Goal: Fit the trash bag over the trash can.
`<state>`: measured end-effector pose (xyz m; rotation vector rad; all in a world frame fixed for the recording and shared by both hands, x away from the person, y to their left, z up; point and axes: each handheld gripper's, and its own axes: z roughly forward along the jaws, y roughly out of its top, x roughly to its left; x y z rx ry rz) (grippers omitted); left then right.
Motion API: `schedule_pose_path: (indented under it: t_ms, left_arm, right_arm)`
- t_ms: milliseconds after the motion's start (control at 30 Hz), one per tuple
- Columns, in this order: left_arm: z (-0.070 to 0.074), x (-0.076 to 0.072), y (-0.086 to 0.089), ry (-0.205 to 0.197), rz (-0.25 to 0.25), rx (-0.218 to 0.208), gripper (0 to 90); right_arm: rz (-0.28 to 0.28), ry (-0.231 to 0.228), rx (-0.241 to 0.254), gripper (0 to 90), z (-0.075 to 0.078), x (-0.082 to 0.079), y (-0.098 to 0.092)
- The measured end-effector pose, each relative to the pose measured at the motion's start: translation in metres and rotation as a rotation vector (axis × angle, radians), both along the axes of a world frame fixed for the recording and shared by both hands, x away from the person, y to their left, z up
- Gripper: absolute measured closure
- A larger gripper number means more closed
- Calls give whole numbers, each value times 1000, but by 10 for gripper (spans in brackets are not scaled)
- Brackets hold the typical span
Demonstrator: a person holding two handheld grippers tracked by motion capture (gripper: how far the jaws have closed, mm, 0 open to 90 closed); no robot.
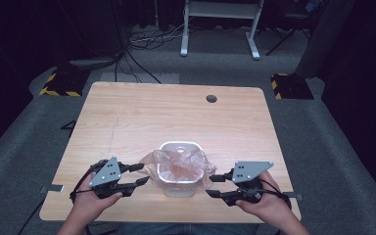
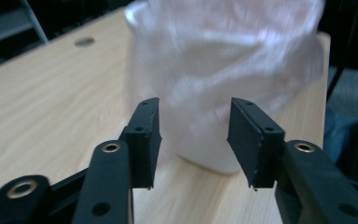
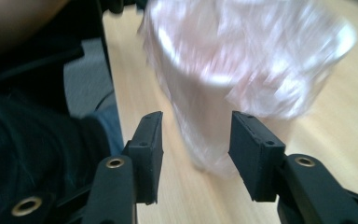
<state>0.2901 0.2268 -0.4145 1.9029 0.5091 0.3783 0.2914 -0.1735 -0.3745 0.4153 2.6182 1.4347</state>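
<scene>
Container point(image 1: 178, 183): white, translucent, squarish with rounded corners, standing upright on the wooden table near its front edge, roughly midway across. Plastic bag point(image 1: 176, 164): thin, clear with a faint pink tint, crinkled, lining the container; its mouth is folded out over the rim and hangs loosely down the outer walls, flaring wider on both sides
</scene>
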Motion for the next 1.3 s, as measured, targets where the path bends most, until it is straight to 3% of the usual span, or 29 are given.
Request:
schedule_pose_path:
  t_ms: [100, 167, 233, 300, 333, 400, 467, 500, 567, 667, 733, 900, 1067, 1167, 1300]
  left_arm:
    - [7, -1, 2, -5, 20, -61, 473]
    - [8, 0, 1, -11, 50, -42, 460]
    - [6, 3, -1, -21, 97, 7, 434]
    - [3, 6, -4, -11, 104, 46, 416]
    - [1, 6, -5, -3, 95, 59, 421]
    - [-3, 9, -9, 22, 43, 91, 458]
    - [-7, 11, -12, 35, 40, 133, 577]
    - [-8, 12, -12, 46, 42, 147, 690]
    - [-7, 16, -12, 55, 49, 129, 831]
    - [-4, 21, -15, 57, 71, 132, 897]
    - [-2, 26, -19, 50, 80, 135, 900]
    - [0, 34, -29, 32, 96, 92, 899]
    - [5, 33, -30, 14, 105, 76, 899]
    - [9, 29, -27, 2, 111, 76, 894]
    - [13, 21, -24, -8, 126, 69, 872]
  right_arm:
    - [-78, -87, 35, 544, 12, -3, -4]
    - [-138, -156, 48, 514, 16, -4, -4]
    - [-193, -211, 63, 480, 18, -1, -3]
    - [-226, -234, 60, 474, 18, 3, 1]
    - [-231, -224, 53, 488, 17, 6, 3]
    - [-231, -179, 44, 624, 15, 11, 7]
    - [-226, -97, 59, 784, 12, 20, 9]
    - [-229, -68, 71, 858, 11, 25, 9]
    - [-246, -49, 72, 900, 8, 35, 8]
    - [-268, -24, 77, 900, 3, 47, 9]
    - [-284, -20, 50, 900, -3, 55, 11]
    - [-298, 14, 20, 900, -19, 70, 16]
    - [-291, 20, 68, 892, -13, 67, 10]
    - [-305, -18, 81, 703, -2, 61, 2]
    - [-316, -48, 127, 587, 13, 48, -7]
